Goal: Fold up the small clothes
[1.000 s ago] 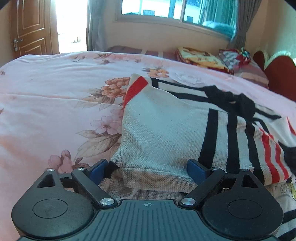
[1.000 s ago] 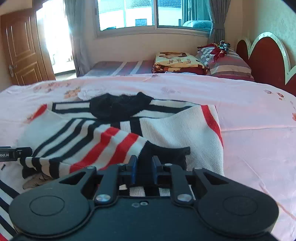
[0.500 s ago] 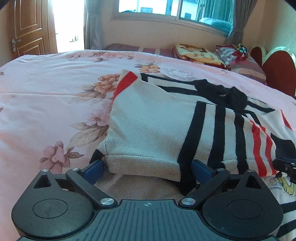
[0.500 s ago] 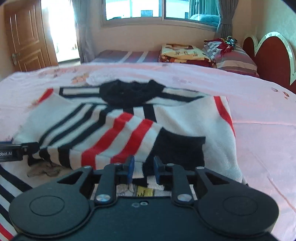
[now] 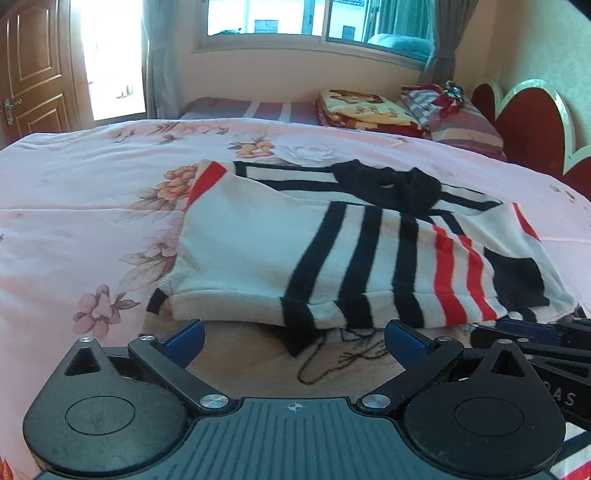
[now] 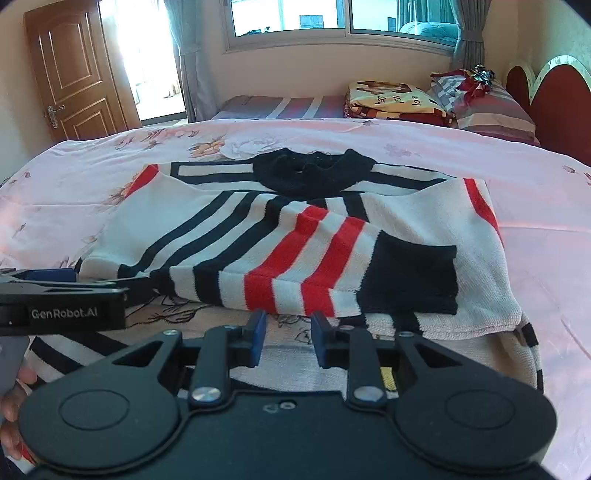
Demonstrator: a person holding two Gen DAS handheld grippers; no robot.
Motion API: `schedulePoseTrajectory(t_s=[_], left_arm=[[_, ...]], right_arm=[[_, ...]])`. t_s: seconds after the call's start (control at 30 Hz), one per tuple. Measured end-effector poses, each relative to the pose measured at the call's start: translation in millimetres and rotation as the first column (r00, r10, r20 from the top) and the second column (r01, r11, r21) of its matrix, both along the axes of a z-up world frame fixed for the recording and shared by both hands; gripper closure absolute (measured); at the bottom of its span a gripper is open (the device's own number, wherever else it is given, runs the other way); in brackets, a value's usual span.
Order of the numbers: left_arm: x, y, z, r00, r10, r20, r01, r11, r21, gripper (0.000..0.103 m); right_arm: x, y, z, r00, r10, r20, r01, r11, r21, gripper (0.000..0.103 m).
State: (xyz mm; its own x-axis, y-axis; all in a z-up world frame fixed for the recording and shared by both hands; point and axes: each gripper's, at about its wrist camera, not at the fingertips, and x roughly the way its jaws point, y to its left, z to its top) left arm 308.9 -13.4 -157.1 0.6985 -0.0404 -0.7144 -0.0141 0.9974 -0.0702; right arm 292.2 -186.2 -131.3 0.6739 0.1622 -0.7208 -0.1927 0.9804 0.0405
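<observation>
Striped sweater [image 5: 332,258] folded on floral bedspread [image 5: 74,221], grippers clear

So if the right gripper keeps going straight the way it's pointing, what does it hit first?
Probably the folded near edge of the white knitted sweater with black and red stripes, just ahead of the right gripper, whose empty jaws are opening; depth is unclear.

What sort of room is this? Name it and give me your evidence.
A home bedroom, most likely. The striped sweater lies on a bed with a pink floral bedspread and a red scalloped headboard; a folded blanket and pillow sit under a curtained window.
</observation>
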Motion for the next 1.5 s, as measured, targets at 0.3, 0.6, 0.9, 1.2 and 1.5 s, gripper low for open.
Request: schedulePoseTrajectory(t_s=[0.3, 0.6, 0.9, 1.2, 1.5], left_arm=[[-15.7, -6.1, -32.6, 0.998, -0.055, -0.03, 0.057, 0.994, 0.09, 0.0], [-27.2, 35.0, -32.5, 0.999, -0.009, -0.034, 0.011, 0.997, 0.076, 0.0], [-37.3, 11.4, -11.5, 0.999, 0.013, -0.035, -0.012, 0.999, 0.034, 0.0], [-73.1, -20.5, -28.9, 0.994, -0.105, -0.035, 0.108, 0.987, 0.116, 0.0], [-96.4, 17.7, -28.3, 0.998, -0.027, -0.054, 0.032, 0.995, 0.095, 0.0]], right_arm=[[-6.0, -8.4, -22.0, 0.999, -0.031, -0.022, 0.027, 0.988, -0.151, 0.073], [-23.5, -100.1, -23.1, 0.978, -0.207, 0.017, 0.206, 0.962, -0.177, 0.072], [-35.8, -82.2, -6.5, 0.988, -0.157, -0.001, 0.156, 0.986, -0.053, 0.07], [-64.7, -0.8, -26.3, 0.994, 0.104, -0.03, -0.107, 0.982, -0.157, 0.07], [-81.5, -62.3, -25.5, 0.999, 0.031, 0.014, -0.027, 0.98, -0.196, 0.061]])
